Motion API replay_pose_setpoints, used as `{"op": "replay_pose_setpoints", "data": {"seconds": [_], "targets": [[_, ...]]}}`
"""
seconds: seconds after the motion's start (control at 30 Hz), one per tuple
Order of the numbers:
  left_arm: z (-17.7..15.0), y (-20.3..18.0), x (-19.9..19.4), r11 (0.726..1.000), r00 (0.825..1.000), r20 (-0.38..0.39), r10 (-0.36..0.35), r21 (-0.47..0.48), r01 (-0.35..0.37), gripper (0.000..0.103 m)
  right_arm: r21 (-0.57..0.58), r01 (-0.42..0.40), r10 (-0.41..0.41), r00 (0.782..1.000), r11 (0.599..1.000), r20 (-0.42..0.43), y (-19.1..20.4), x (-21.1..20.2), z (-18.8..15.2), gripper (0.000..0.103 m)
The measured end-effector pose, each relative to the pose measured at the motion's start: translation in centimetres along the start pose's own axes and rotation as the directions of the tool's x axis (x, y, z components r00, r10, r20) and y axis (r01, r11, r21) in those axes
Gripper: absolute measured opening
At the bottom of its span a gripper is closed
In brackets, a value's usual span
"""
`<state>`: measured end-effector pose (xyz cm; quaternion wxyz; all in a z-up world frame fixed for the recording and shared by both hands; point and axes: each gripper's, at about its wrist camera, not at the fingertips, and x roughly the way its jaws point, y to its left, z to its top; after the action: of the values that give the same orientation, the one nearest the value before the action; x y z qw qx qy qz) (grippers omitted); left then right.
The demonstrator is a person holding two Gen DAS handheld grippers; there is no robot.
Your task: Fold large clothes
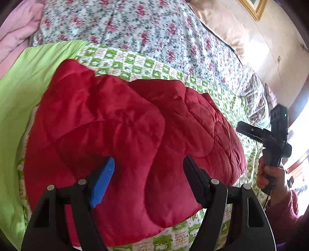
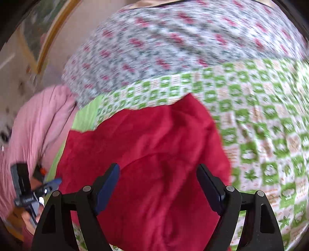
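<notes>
A red quilted padded garment [image 1: 123,139] lies bunched and partly folded on a green-and-white patterned bedspread [image 1: 135,61]. My left gripper [image 1: 148,170] is open just above its near edge, holding nothing. The garment also shows in the blurred right wrist view [image 2: 154,154]. My right gripper [image 2: 157,179] is open above it and empty. The right gripper also shows at the right edge of the left wrist view [image 1: 241,128], held off the garment's right side. The left gripper shows at the left edge of the right wrist view [image 2: 56,181].
A floral quilt [image 1: 154,29] lies heaped at the back of the bed. Pink bedding [image 1: 17,32] is at the far left, a plain lime-green sheet [image 1: 23,81] beside it. A wall with a gold picture frame [image 1: 255,7] stands at the back right.
</notes>
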<state>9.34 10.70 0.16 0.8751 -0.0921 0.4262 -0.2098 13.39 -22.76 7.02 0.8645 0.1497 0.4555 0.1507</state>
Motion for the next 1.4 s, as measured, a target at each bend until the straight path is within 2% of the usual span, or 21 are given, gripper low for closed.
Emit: {"op": "replay_pose_setpoints", "data": {"seconds": [0.2, 0.43, 0.57, 0.63, 0.83, 0.9, 1.03, 1.4], "targets": [[0.4, -1.6, 1.5, 0.997, 0.998, -0.020, 0.061, 0.059, -0.060, 0.073, -0.112, -0.018, 0.012, 0.999, 0.994, -0.049, 3.7, 3.0, 0.2, 0.083], [1.1, -0.4, 3.1, 0.990, 0.993, -0.017, 0.119, 0.072, -0.118, 0.073, -0.147, -0.006, -0.009, 0.995, 0.989, -0.102, 4.9, 6.0, 0.5, 0.083], [1.8, 1.2, 4.7, 0.984, 0.986, 0.000, 0.166, 0.071, -0.166, 0.073, -0.207, 0.068, -0.098, 0.985, 0.976, -0.139, 5.6, 8.4, 0.4, 0.083], [2.4, 2.3, 5.6, 0.986, 0.987, -0.013, 0.162, 0.043, -0.162, 0.073, -0.217, 0.098, -0.131, 0.981, 0.971, -0.140, 5.3, 9.6, 0.6, 0.083], [4.5, 5.1, 8.5, 0.977, 0.977, -0.046, 0.210, -0.039, -0.212, 0.074, -0.130, 0.134, -0.155, 0.974, 0.982, -0.166, 2.5, 12.9, 2.7, 0.083], [4.8, 6.3, 9.6, 0.980, 0.982, -0.062, 0.177, -0.085, -0.182, 0.074, -0.086, 0.136, -0.149, 0.974, 0.987, -0.170, 1.1, 14.0, 3.2, 0.084], [5.1, 6.4, 10.4, 0.978, 0.979, -0.067, 0.191, -0.076, -0.196, 0.074, -0.039, 0.145, -0.149, 0.976, 0.989, -0.162, -0.4, 15.3, 3.3, 0.085], [5.5, 6.5, 11.1, 0.973, 0.973, -0.084, 0.216, -0.068, -0.222, 0.074, 0.027, 0.151, -0.145, 0.977, 0.988, -0.156, -1.6, 15.7, 3.5, 0.085]]}}
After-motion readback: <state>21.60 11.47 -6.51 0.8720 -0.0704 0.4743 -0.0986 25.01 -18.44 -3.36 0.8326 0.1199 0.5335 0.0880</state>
